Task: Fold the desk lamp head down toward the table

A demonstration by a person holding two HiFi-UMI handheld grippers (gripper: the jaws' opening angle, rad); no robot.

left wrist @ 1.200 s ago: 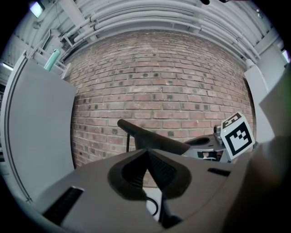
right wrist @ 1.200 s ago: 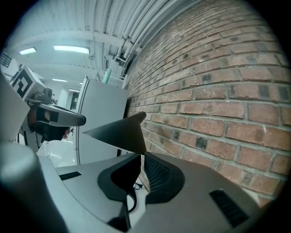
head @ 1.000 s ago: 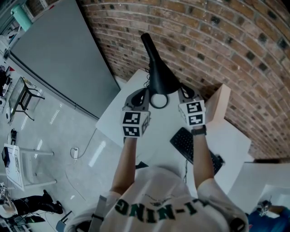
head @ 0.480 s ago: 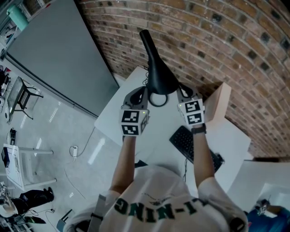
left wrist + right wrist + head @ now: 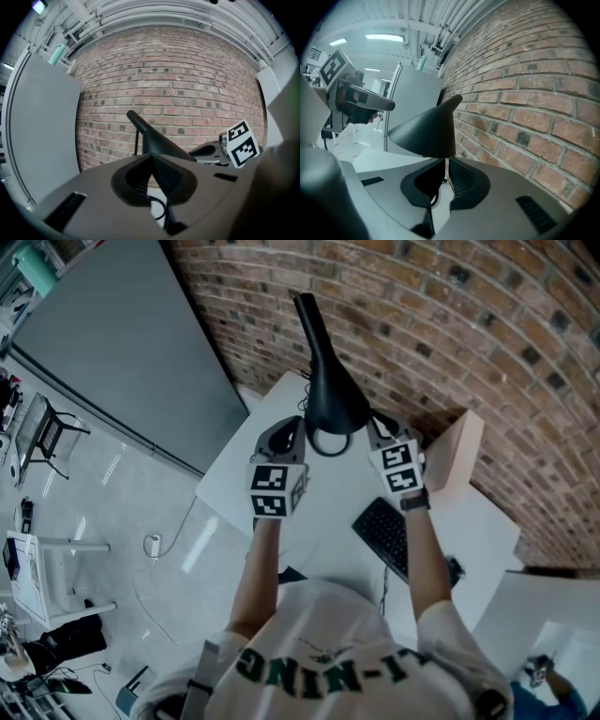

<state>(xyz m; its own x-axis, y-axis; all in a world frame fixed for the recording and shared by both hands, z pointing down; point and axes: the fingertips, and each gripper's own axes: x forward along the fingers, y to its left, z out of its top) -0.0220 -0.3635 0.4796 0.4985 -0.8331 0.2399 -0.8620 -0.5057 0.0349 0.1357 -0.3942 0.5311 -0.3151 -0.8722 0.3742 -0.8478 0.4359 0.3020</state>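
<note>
A black desk lamp stands at the far side of the white table (image 5: 328, 512), by the brick wall. Its cone-shaped head (image 5: 330, 390) points its wide mouth down at the table, and the narrow end rises toward the wall. My left gripper (image 5: 284, 430) hovers just left of the head's rim, and my right gripper (image 5: 380, 432) just right of it. Neither touches the lamp. In the left gripper view the head (image 5: 157, 140) sits beyond my shut left gripper (image 5: 152, 159). In the right gripper view the head (image 5: 426, 129) hangs above my shut right gripper (image 5: 445, 161).
A black keyboard (image 5: 392, 535) lies on the table under my right forearm. A tan box (image 5: 457, 454) stands to the right against the brick wall (image 5: 450, 324). A thin black cable loop (image 5: 328, 442) lies under the lamp. A grey panel (image 5: 122, 343) stands at the left.
Both grippers have edged slightly up toward the lamp head. The lamp itself keeps its pose.
</note>
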